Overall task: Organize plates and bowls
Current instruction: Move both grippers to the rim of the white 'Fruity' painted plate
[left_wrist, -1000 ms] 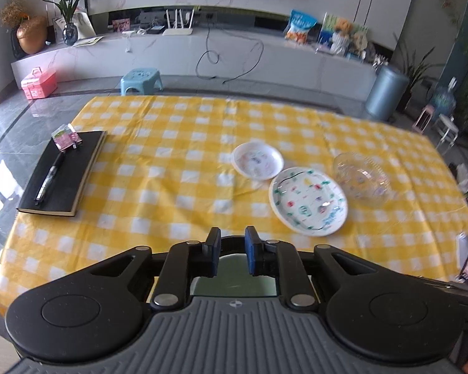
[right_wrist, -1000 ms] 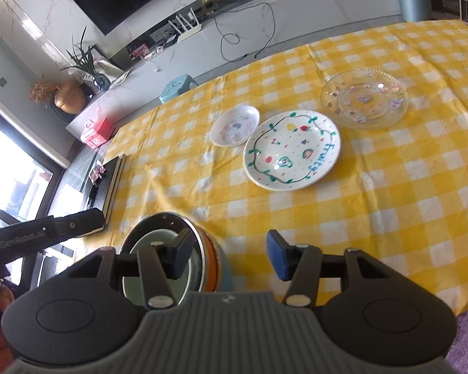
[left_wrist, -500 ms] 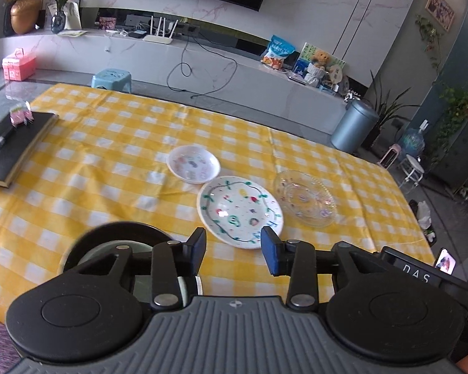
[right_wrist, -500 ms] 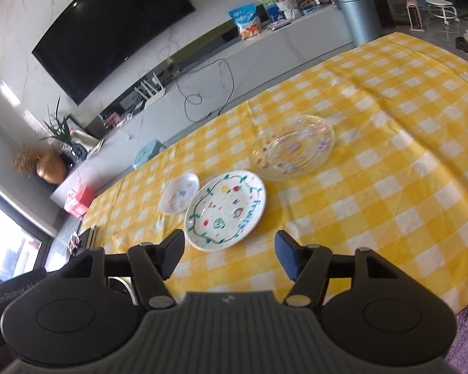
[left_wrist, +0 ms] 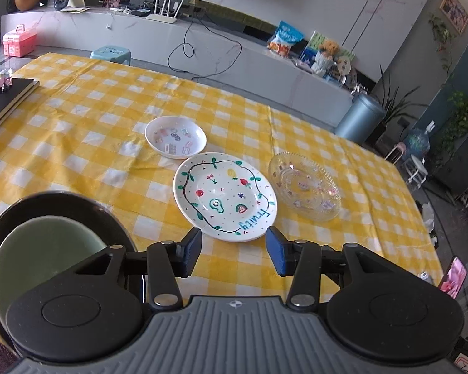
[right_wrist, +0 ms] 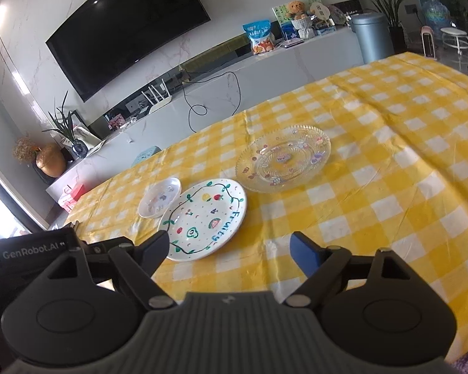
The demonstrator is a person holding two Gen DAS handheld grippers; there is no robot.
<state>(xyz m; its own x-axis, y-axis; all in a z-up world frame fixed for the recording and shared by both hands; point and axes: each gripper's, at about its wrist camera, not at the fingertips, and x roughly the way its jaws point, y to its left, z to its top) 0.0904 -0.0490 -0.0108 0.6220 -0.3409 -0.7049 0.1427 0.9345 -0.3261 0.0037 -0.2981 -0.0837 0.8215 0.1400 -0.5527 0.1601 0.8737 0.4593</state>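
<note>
Three dishes lie in a row on the yellow checked tablecloth: a small white bowl, a white "fruity" plate and a clear glass plate. They also show in the right wrist view: bowl, fruity plate, glass plate. A stack of dark-rimmed bowls with a green inside sits at the near left. My left gripper is open and empty just before the fruity plate. My right gripper is open and empty, near that plate's right edge.
A black notebook lies at the table's far left. The left gripper's body shows at the left of the right wrist view. Behind the table are a low TV cabinet, a blue stool and a grey bin.
The left gripper opened from nearly shut and swung right, away from the bowl stack, toward the fruity plate. The right gripper tilted up and closed in on the plates.
</note>
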